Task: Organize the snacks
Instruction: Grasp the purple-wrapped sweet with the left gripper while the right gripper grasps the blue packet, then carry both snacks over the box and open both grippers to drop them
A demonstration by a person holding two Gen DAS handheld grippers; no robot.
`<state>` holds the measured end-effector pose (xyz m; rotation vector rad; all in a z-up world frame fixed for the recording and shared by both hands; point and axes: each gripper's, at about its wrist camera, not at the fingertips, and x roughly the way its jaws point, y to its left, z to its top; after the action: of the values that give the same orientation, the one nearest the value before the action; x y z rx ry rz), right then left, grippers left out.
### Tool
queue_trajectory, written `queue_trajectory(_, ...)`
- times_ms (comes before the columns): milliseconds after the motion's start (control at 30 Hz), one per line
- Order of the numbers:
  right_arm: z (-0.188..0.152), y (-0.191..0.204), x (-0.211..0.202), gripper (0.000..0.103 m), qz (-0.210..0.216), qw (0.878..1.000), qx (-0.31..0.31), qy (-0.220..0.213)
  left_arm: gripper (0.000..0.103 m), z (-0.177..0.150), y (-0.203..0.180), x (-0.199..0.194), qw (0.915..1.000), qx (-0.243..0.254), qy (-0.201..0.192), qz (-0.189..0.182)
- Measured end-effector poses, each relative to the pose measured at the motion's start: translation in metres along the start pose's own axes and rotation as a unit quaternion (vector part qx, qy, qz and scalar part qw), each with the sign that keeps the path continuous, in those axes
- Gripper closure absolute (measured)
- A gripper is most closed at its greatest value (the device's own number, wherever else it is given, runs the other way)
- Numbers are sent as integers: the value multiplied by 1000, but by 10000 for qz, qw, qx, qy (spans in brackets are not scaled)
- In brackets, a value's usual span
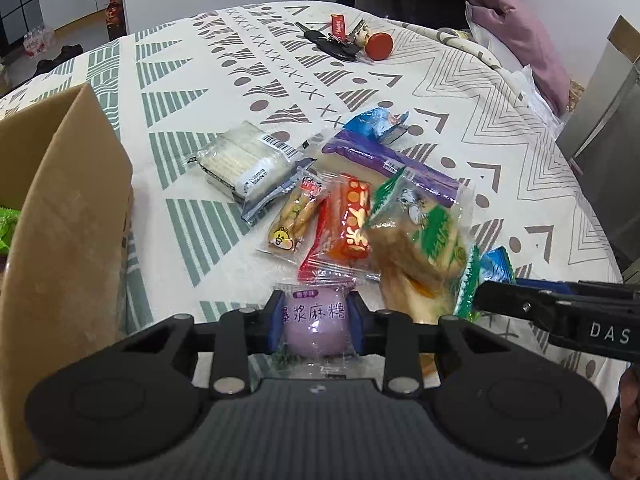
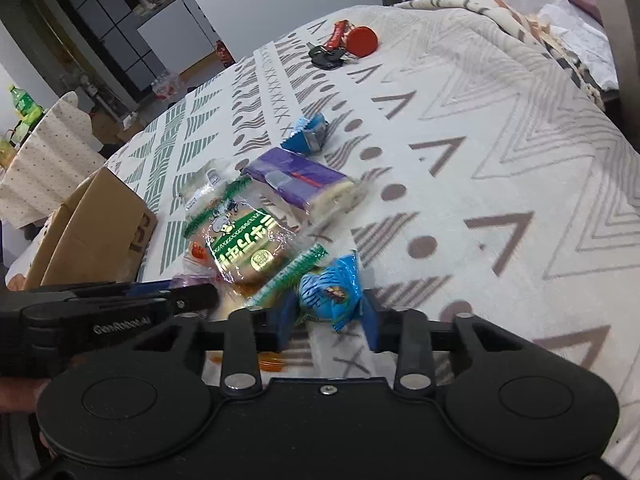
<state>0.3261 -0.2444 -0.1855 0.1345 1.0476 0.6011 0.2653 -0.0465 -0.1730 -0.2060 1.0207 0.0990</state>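
My left gripper is shut on a round purple mochi packet, low over the tablecloth beside the cardboard box. My right gripper is shut on a small blue snack packet at the near edge of the snack pile. The pile holds a green-and-clear rice cracker bag, a purple pack, a red-orange pack, a biscuit-stick pack, a white cracker pack and another blue packet. In the left wrist view the right gripper enters from the right.
The patterned tablecloth covers a round table. Keys and a red round object lie at the far side. Something green shows inside the box. A pink cushion and a chair stand beyond the far right edge.
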Motion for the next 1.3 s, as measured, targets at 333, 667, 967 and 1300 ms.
queue_trajectory(333,-13,-13,-26,75,-168,9997,147,-49,72,-7,-4,-17,9999,66,-94,-68)
queue_trajectory(667,-12,-1,-45,78,-111,9996,11,-269,72,-2,-3,-41,9990,261,-337,-113)
queue_trajectory(967,-2,27,-63,78,195,9979,-43,-618,72,9,1,-76,9976,437,-540,-22)
queue_trajectory(1300,11,61,-82,78,523,9940,-50,-957,72,14,19,-114,9972,291,-683,130)
